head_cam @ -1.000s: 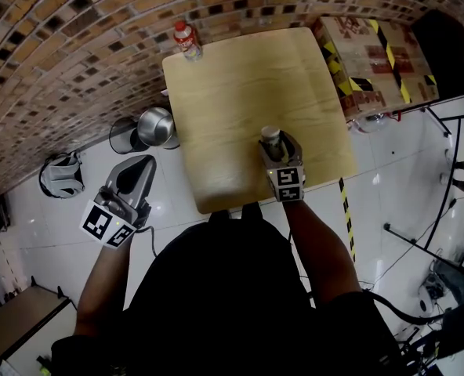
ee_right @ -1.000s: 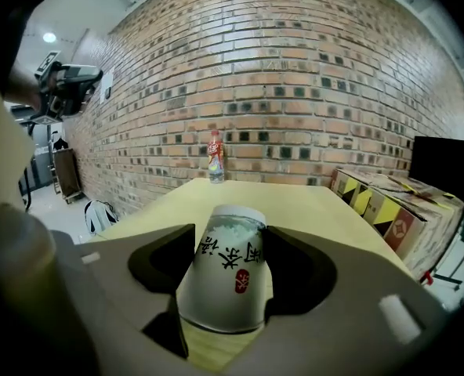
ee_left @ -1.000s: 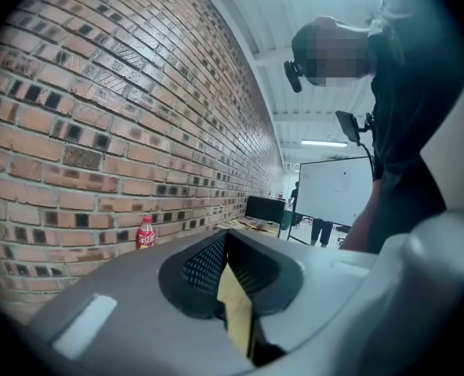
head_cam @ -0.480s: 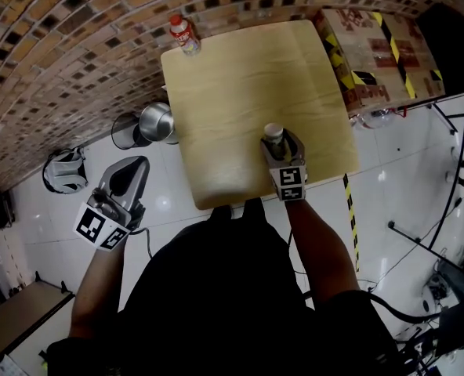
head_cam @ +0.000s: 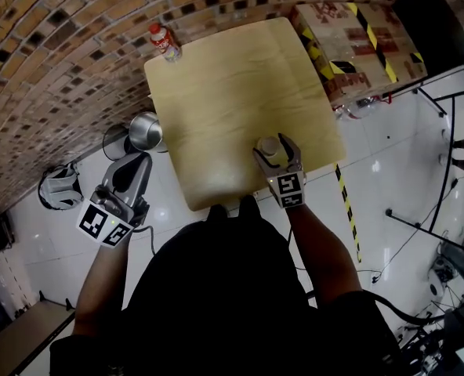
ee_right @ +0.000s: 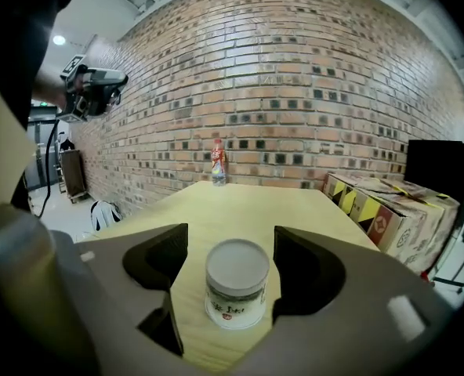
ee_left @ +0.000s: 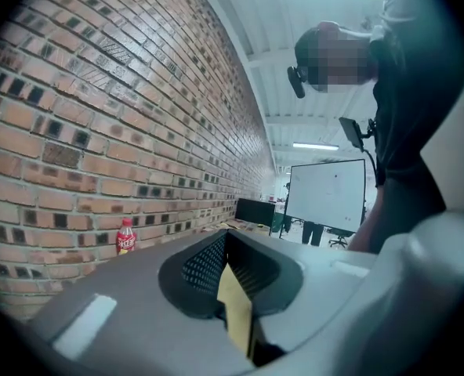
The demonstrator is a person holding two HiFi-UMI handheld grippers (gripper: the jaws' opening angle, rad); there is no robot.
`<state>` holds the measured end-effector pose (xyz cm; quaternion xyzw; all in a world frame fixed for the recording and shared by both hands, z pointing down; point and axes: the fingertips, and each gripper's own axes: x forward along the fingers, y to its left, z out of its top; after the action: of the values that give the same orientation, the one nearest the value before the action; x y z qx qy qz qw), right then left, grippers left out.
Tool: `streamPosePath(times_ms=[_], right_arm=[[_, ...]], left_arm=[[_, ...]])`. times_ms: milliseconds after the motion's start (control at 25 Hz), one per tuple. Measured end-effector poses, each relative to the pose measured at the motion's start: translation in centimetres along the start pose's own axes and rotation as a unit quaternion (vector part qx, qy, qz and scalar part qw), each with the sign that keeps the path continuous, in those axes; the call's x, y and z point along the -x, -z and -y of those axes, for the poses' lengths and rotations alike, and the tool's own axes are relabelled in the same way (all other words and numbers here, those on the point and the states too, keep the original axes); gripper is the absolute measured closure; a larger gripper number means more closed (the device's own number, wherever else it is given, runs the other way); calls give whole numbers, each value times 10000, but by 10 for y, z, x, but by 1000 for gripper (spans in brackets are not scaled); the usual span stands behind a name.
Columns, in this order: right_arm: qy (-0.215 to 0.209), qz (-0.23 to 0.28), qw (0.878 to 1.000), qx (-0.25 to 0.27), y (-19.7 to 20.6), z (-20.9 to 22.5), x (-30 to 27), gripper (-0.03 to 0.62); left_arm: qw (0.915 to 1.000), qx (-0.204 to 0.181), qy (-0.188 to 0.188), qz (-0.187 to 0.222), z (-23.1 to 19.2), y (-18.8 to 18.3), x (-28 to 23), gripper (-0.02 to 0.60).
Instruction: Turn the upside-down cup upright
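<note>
This is looking like a lab or test hall, not a home. A brick wall (head_cam: 52,69) is running along the far and left sides. Glossy white floor (head_cam: 396,155) is spreading around a lone table (head_cam: 232,84), with hazard tape (head_cam: 347,214) crossing it at right. Taped boxes (head_cam: 349,30) are sitting far right. A whiteboard (ee_left: 326,196) and monitor (ee_left: 253,211) are standing far off under strip lights (ee_left: 315,145).
</note>
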<state>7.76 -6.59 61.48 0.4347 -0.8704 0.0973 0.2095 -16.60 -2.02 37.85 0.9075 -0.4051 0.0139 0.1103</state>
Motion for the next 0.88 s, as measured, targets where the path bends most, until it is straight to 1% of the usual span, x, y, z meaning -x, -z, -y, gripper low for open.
streamPosePath(times_ms=[80, 120, 200, 280, 360, 400, 440, 520, 560, 600, 640, 680, 760, 800, 880], right_arm=[[-2, 100, 9998, 174, -13, 0, 8, 250], [3, 200, 9993, 308, -22, -1, 14, 275], [-50, 381, 9975, 601, -43, -5, 24, 300], [-259, 272, 9957, 849, -53, -9, 30, 361], [-430, -130, 9917, 1204, -53, -10, 34, 438], [-488, -410, 9883, 1386, -49, -9, 36, 510], [-553, -702, 9838, 1552, -44, -10, 38, 522], [-694, -1191, 9727, 1869, -35, -13, 41, 524], [-740, -1361, 9683, 1961, -31, -15, 41, 502], [-768, -1504, 9664, 1936, -27, -16, 41, 494], [-788, -1648, 9669, 1783, -24, -16, 39, 490], [-814, -1795, 9684, 1528, -20, -16, 38, 476], [-894, -2029, 9706, 934, -16, -17, 35, 471], [-933, -2089, 9712, 673, -15, -17, 33, 453], [-934, -2091, 9734, 66, -13, -13, 33, 447]], left_arm=[[9999, 79, 66, 117, 1, -1, -5, 581], [9998, 124, 98, 158, 2, -1, -7, 581], [9994, 236, 172, 191, 1, 3, -11, 581], [9988, 365, 272, 177, 1, 11, -18, 581], [9982, 440, 387, 144, 3, 18, -27, 581], [9979, 453, 447, 137, 5, 21, -32, 581], [9975, 470, 507, 146, 7, 24, -37, 581], [9965, 526, 615, 192, 11, 28, -43, 581], [9960, 553, 665, 213, 13, 29, -45, 581], [9956, 576, 709, 227, 15, 30, -47, 581], [9952, 592, 744, 236, 17, 30, -47, 581], [9949, 607, 765, 243, 18, 31, -47, 581], [9947, 647, 762, 248, 18, 32, -45, 581], [9946, 675, 749, 234, 18, 33, -42, 581], [9946, 720, 735, 163, 19, 38, -38, 581]])
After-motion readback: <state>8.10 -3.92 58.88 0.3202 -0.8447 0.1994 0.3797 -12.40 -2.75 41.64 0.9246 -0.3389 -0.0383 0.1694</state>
